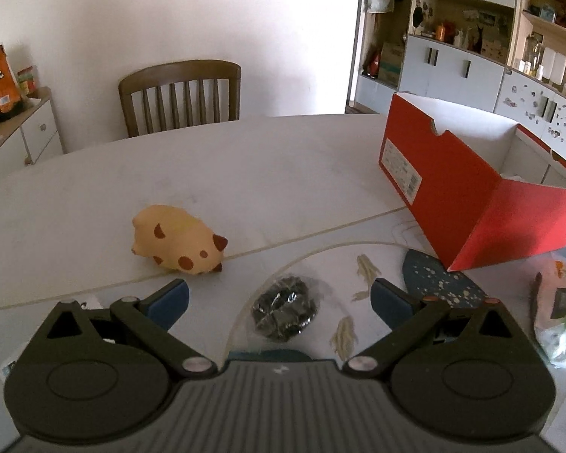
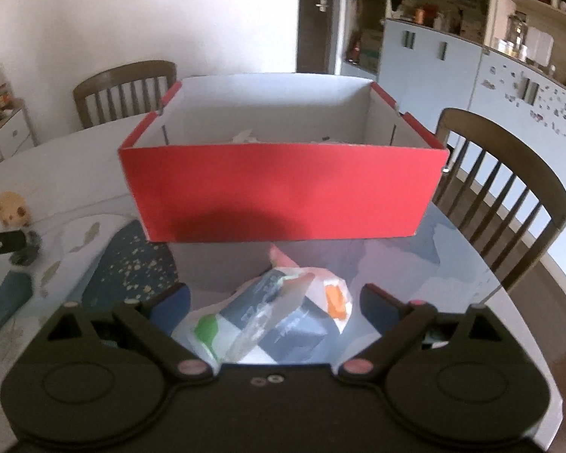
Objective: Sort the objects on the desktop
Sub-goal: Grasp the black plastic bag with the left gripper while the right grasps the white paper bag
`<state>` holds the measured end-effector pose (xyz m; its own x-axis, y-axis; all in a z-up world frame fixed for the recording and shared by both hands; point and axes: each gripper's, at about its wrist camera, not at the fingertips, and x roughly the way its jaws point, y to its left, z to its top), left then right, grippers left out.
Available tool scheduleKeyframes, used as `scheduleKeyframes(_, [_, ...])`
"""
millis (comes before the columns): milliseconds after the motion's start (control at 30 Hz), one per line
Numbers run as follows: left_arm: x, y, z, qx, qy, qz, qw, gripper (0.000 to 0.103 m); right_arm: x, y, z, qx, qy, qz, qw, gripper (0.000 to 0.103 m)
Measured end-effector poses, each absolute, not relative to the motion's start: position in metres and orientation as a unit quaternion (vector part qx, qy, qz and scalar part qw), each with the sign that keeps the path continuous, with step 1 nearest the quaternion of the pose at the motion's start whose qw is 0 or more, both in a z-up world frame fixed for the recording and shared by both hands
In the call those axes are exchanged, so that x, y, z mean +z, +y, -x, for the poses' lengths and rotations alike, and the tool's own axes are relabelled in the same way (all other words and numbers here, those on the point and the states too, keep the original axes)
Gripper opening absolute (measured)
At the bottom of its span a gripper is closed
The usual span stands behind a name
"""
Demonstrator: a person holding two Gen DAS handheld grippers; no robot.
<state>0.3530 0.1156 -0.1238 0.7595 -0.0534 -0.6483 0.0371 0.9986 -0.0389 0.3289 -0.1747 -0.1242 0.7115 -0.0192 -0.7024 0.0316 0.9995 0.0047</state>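
Note:
In the left wrist view my left gripper [image 1: 279, 298] stands open over a small black crinkled bundle [image 1: 285, 308], which lies on the table between its blue pads without touching them. A tan toy pig with brown spots [image 1: 177, 241] stands just beyond the left finger. The red box [image 1: 483, 196], white inside, sits at the right. In the right wrist view my right gripper [image 2: 273, 300] is wide open around a plastic-wrapped packet [image 2: 275, 317] with green and orange marks. The packet lies in front of the red box [image 2: 283, 192]; the pads stand clear of it.
The round white table [image 1: 245, 158] has a glass top with a dark blue speckled pattern [image 2: 132, 264]. Wooden chairs stand at the far side [image 1: 181, 94] and at the right [image 2: 509, 196]. The packet [image 1: 558, 321] shows at the left view's right edge. Cabinets and shelves [image 1: 471, 56] line the far wall.

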Motion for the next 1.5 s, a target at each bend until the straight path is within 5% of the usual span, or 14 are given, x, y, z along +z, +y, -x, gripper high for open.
scheduleKeyframes(733, [-0.154, 0.116, -0.374, -0.028, 0.344, -0.003, 0.938, 0.102, -0.165, -0.182, -0.347, -0.052, 0.412, -0.048, 0.908, 0.097])
scheduleKeyframes(1167, [-0.155, 0.114, -0.372, -0.034, 0.348, 0.001, 0.937, 0.06, -0.165, -0.18, -0.346, -0.031, 0.417, -0.051, 0.907, 0.082])
scheduleKeyframes(1500, [-0.155, 0.114, -0.37, -0.032, 0.351, 0.002, 0.936, 0.043, -0.164, -0.179, -0.344, -0.026, 0.413, -0.054, 0.909, 0.075])
